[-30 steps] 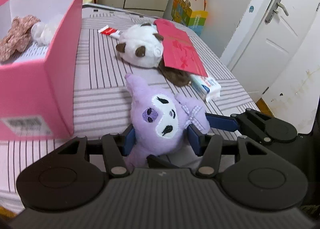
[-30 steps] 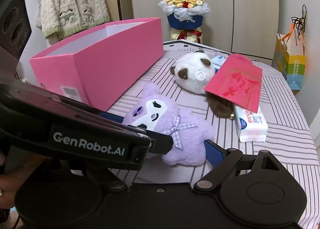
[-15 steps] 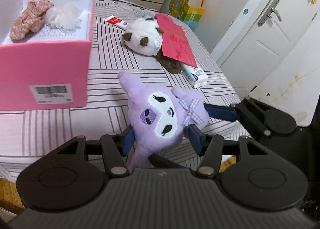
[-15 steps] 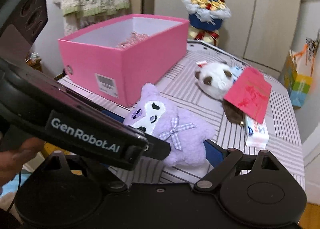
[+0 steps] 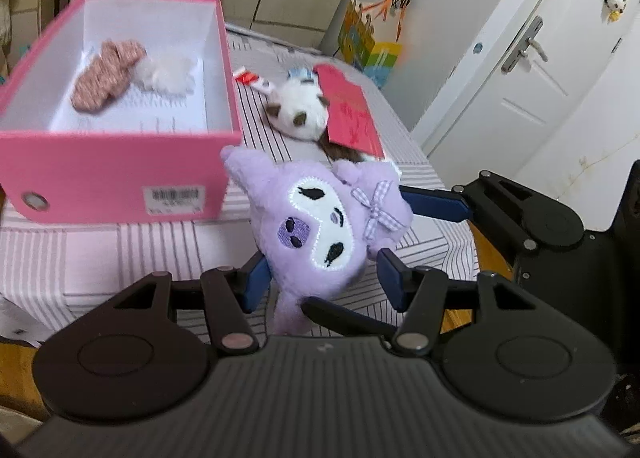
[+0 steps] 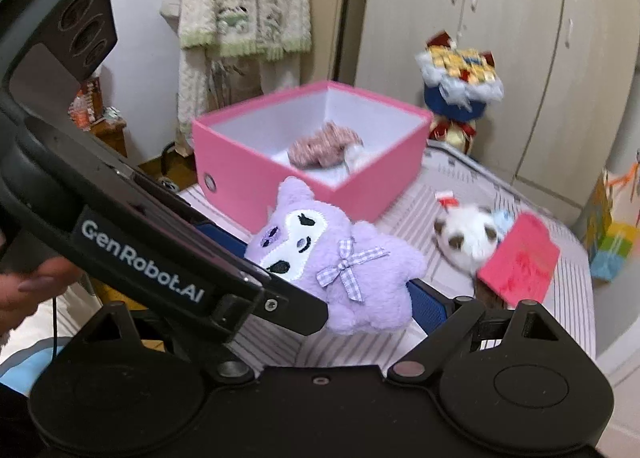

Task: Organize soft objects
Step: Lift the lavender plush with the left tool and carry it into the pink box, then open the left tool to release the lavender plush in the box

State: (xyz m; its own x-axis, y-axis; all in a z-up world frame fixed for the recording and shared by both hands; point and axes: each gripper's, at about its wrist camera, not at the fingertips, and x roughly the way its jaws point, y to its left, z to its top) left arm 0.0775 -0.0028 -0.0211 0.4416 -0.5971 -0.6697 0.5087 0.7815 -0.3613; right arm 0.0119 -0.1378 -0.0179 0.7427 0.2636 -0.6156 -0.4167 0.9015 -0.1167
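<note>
A purple plush toy (image 5: pixel 316 218) with a white face and a checked bow hangs in the air, held from both sides. My left gripper (image 5: pixel 320 282) is shut on its lower body. My right gripper (image 6: pixel 332 270) is shut on it too (image 6: pixel 340 258); its blue fingers (image 5: pixel 432 200) show at the toy's right side in the left wrist view. The open pink box (image 5: pixel 120 170) stands just left of the toy. It holds a pink knitted piece (image 5: pixel 106 74) and a white fluffy piece (image 5: pixel 166 72). A white-and-brown plush (image 5: pixel 298 114) lies on the striped bed (image 5: pixel 120 254).
A red envelope (image 5: pixel 350 110) leans on the white plush, over a brown furry thing (image 5: pixel 344 152). A red-and-white tube (image 5: pixel 254 80) lies behind. A colourful gift bag (image 5: pixel 372 50) and a bouquet (image 6: pixel 460 82) stand beyond the bed. White doors are on the right.
Both grippers have lifted the purple plush off the bed and carried it higher, toward the pink box. The box's inside now shows more fully.
</note>
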